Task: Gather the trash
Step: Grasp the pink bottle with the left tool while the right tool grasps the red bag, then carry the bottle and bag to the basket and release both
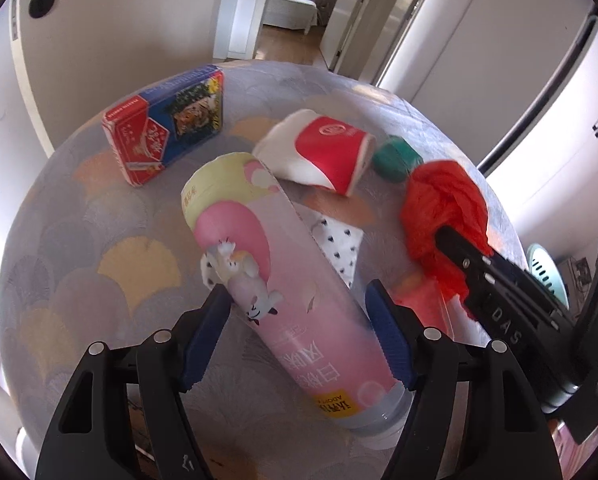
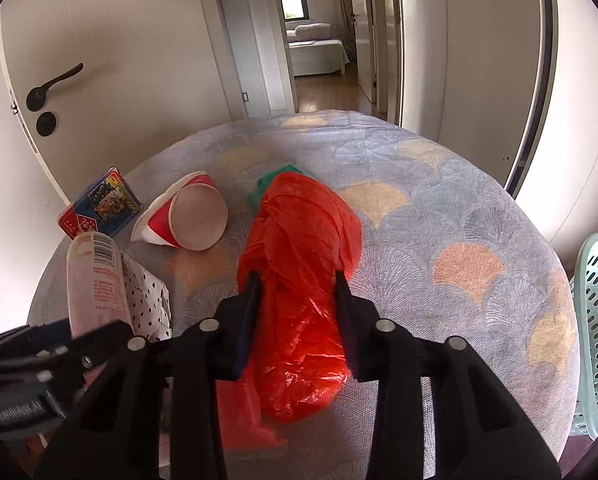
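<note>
Right view alone shows mint basket point(image 2: 597, 320), contents hidden; right hand-held gripper point(image 2: 296, 280) pinches red bag point(image 2: 299, 240); left hand-held gripper point(image 1: 295, 296) clasps pink bottle point(image 1: 275, 276).

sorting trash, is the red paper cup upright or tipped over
Tipped over: the red paper cup lies on its side on the table, round end facing the right wrist camera.

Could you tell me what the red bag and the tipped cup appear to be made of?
Red bag: thin glossy plastic film, judging by its crinkles and translucent sheen. Cup: probably paper, matte with a printed red band, rolled rim and dented side.
</note>
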Action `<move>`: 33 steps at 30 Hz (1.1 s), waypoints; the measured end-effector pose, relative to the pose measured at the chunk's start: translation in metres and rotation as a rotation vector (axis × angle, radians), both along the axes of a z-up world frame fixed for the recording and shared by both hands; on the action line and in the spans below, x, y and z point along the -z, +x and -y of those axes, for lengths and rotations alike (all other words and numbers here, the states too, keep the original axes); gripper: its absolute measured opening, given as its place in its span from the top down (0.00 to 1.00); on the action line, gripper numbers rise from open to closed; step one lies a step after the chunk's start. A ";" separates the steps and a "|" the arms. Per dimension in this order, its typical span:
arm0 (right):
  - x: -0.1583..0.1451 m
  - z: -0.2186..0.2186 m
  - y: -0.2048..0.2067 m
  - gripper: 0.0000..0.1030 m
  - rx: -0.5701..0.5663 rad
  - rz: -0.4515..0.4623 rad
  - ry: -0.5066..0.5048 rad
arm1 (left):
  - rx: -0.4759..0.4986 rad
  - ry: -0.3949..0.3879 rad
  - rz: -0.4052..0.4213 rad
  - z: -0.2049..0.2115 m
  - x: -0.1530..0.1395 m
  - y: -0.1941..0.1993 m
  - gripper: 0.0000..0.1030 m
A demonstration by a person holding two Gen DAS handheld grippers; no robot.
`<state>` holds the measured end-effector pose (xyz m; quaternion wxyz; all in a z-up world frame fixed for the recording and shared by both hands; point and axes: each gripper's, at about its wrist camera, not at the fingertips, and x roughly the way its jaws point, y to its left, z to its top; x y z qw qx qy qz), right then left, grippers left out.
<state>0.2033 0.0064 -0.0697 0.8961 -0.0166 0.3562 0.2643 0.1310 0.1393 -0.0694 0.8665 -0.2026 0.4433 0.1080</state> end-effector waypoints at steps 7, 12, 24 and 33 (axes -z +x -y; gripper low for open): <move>-0.009 0.026 -0.007 0.75 0.019 -0.005 0.056 | 0.038 -0.014 0.021 0.009 -0.001 -0.017 0.46; -0.020 0.053 -0.015 0.74 0.049 0.000 0.117 | 0.069 -0.056 0.070 0.018 -0.008 -0.027 0.51; -0.062 0.130 -0.043 0.74 0.183 0.108 0.221 | 0.237 -0.057 0.293 0.069 -0.078 -0.049 0.53; -0.101 0.198 -0.068 0.74 0.370 0.277 0.196 | 0.372 -0.053 0.389 0.134 -0.113 -0.008 0.53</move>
